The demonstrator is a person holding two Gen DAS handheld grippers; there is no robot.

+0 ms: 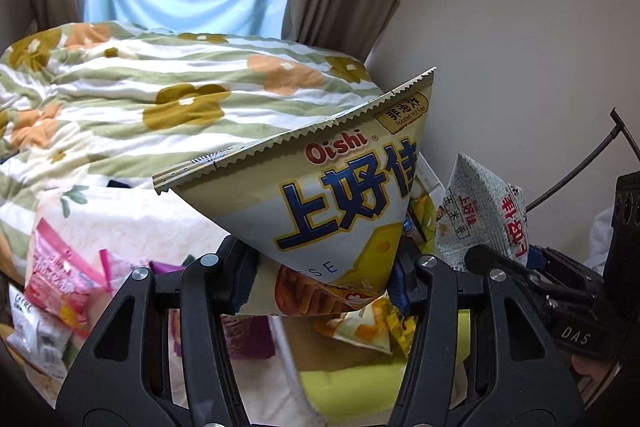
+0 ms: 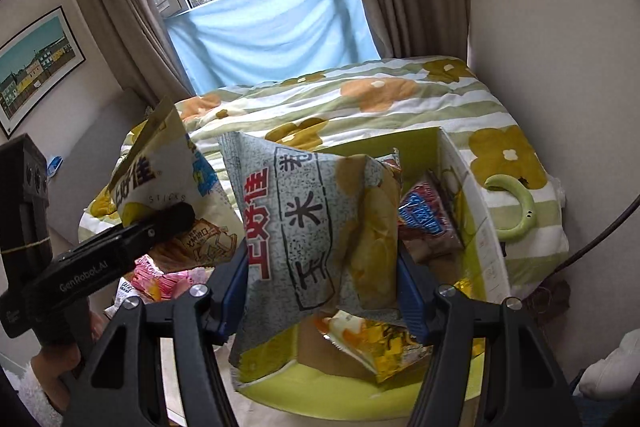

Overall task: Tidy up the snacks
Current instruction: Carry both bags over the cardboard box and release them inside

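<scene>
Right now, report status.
Left gripper shut on cheese sticks bag. Right gripper shut on corn snack bag. Green box ahead, partly filled.

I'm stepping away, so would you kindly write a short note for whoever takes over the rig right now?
Left hand-held gripper: shut on the cheese snack bag, held in the air.
Right hand-held gripper: shut on the grey corn snack bag, held over the green box.
Done: a few packets already lie in the box.
Left: put both held bags away, then the pink packets lying loose on the bed.
</scene>
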